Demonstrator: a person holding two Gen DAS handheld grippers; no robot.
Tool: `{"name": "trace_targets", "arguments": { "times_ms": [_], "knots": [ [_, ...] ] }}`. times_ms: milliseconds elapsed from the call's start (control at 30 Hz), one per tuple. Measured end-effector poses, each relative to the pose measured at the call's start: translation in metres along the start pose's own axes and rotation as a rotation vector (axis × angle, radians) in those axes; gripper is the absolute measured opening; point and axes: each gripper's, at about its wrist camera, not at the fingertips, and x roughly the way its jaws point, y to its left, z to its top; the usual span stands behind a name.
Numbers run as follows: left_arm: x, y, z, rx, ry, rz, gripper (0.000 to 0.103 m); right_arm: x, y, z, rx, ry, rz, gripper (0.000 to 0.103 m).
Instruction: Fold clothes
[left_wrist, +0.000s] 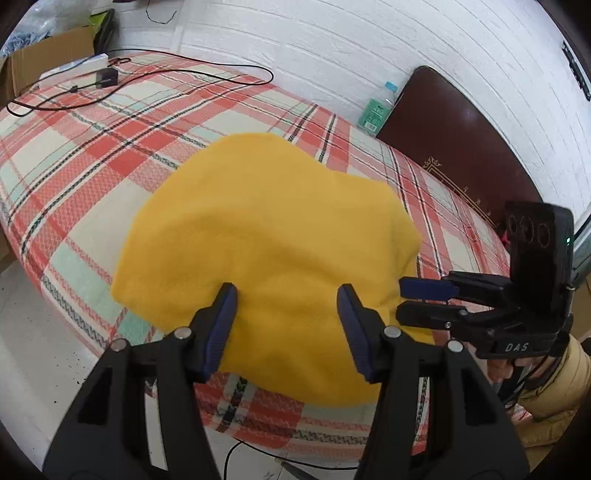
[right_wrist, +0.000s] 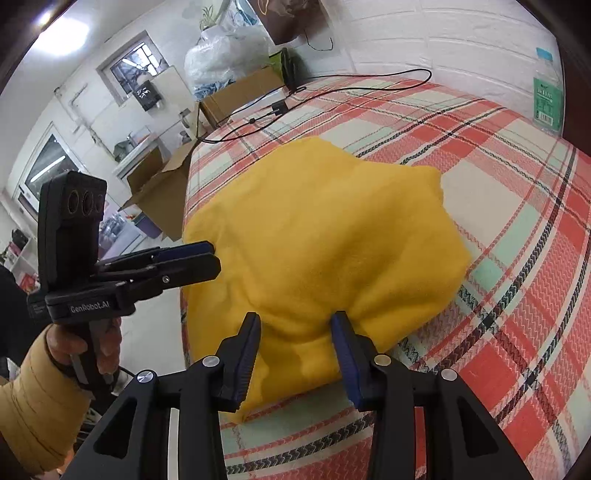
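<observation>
A yellow fleece garment lies in a rounded, partly folded heap on the plaid bed cover, near the bed's front edge. My left gripper is open, its jaws spread just above the garment's near side. In the left wrist view my right gripper shows at the right, its fingers apart at the garment's right edge. In the right wrist view the garment fills the middle, and my right gripper is open over its near edge. My left gripper shows at the left beside the garment.
A black cable and a charger lie on the far part of the bed. A water bottle stands by the dark headboard. Cardboard boxes stand on the floor beyond the bed's left edge.
</observation>
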Motion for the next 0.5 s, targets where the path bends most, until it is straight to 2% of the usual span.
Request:
{"name": "trace_targets", "arguments": {
  "times_ms": [33, 100, 267, 333, 433, 500],
  "knots": [
    [-0.005, -0.006, -0.003, -0.006, -0.014, -0.009, 0.069, -0.006, 0.001, -0.002, -0.005, -0.011, 0.001, 0.047],
    [-0.015, -0.019, -0.007, -0.02, -0.039, -0.027, 0.09, -0.023, 0.007, -0.008, -0.039, -0.041, -0.012, 0.058],
    [-0.032, -0.046, -0.023, -0.051, -0.077, -0.035, 0.102, -0.052, 0.012, -0.025, -0.047, -0.068, -0.008, 0.066],
    [-0.035, -0.052, -0.027, -0.064, -0.087, -0.048, 0.102, -0.058, 0.011, -0.028, -0.033, -0.068, -0.001, 0.066],
    [-0.041, -0.06, -0.029, -0.068, -0.115, -0.025, 0.102, -0.067, 0.01, -0.031, -0.023, -0.082, 0.012, 0.068],
    [-0.042, -0.061, -0.029, -0.087, -0.103, -0.024, 0.102, -0.071, 0.01, -0.034, -0.017, -0.079, 0.014, 0.069]
  ]
}}
